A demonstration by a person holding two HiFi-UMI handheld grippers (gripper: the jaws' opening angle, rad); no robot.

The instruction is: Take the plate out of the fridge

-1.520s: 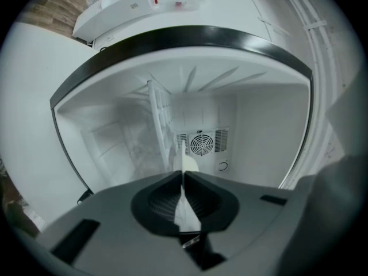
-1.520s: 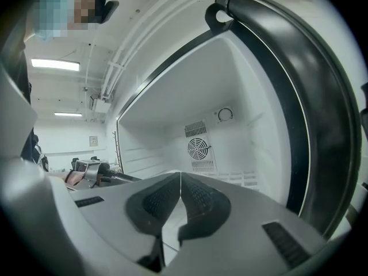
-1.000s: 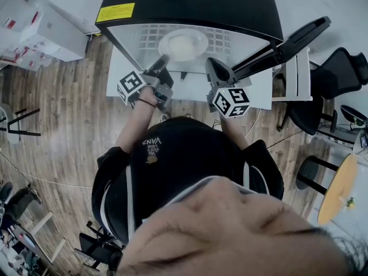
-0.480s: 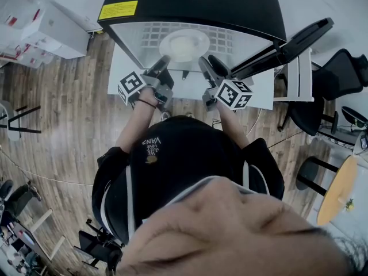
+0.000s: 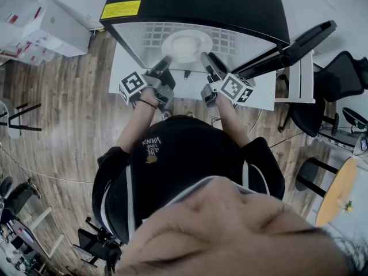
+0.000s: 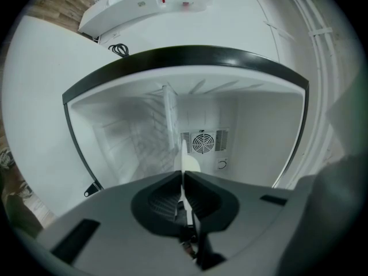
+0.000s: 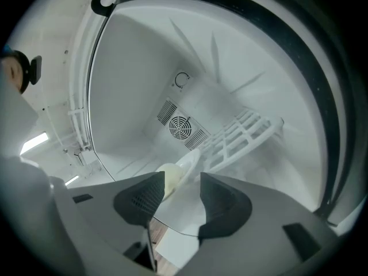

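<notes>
A white plate (image 5: 185, 43) lies on the wire shelf (image 5: 230, 39) inside the open black fridge (image 5: 190, 2). A pale round lump (image 7: 169, 176) rests on the plate (image 7: 190, 161). My left gripper (image 5: 163, 62) reaches in from the left. Its jaws are shut on the plate's rim, which shows as a thin white edge (image 6: 183, 154) rising from the left gripper (image 6: 182, 174). My right gripper (image 5: 207, 60) is at the plate's right side. The right gripper (image 7: 183, 183) is opening its jaws; the plate's near rim sits between them, untouched.
The fridge door (image 5: 299, 39) stands swung out to the right. A fan vent (image 6: 202, 142) is on the fridge's back wall. On the wood floor are a white mat (image 5: 259, 94), black chairs (image 5: 339, 73), a round wooden table (image 5: 338, 188) and white shelving (image 5: 40, 30).
The right gripper has moved left and forward from near the door to the plate's right rim, and its jaws have spread apart. The left gripper has held still on the plate.
</notes>
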